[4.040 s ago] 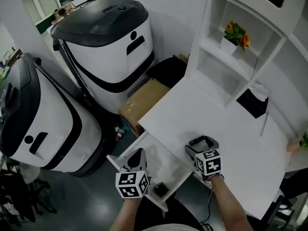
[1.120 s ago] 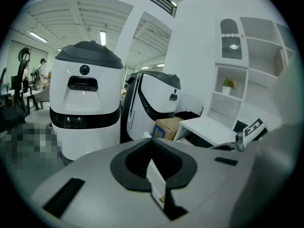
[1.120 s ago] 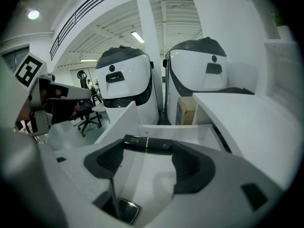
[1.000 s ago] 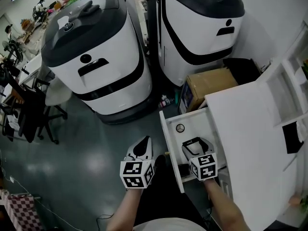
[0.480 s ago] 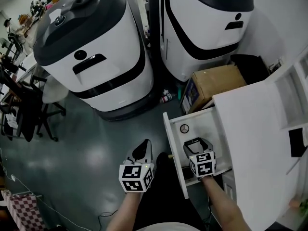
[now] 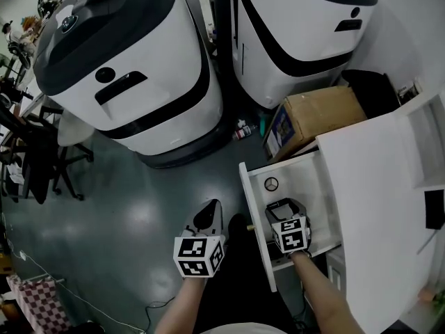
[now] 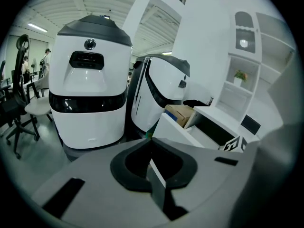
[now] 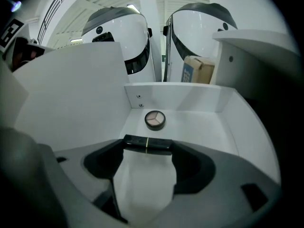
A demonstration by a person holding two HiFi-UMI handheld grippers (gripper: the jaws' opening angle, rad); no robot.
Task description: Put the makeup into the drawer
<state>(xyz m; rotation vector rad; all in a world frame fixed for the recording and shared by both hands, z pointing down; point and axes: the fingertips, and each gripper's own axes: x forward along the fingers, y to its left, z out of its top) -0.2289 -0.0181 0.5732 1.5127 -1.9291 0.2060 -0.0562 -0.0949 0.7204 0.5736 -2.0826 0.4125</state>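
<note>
Far left, over the grey floor (image 6: 139, 214) and near the front of the open white drawer (image 8: 209, 127): left gripper (image 6: 207, 214), jaws pressed together on nothing. Inside the drawer, close to its back wall: a round compact (image 8: 155, 119), dark-rimmed, with three pale shades, lying flat. Further right, above the drawer's floor: right gripper (image 6: 281, 209), pinching a slim black tube (image 8: 147, 145) crosswise at the jaw tips, held end to end between them. Glossy black, with one thin gold band around the middle. Cannot tell whether resting on the drawer floor or held clear of it. Hidden in the head view beneath the right gripper itself. Near the drawer's front, a dark item (image 6: 270, 248), mostly covered by that gripper and too unclear to name.
</note>
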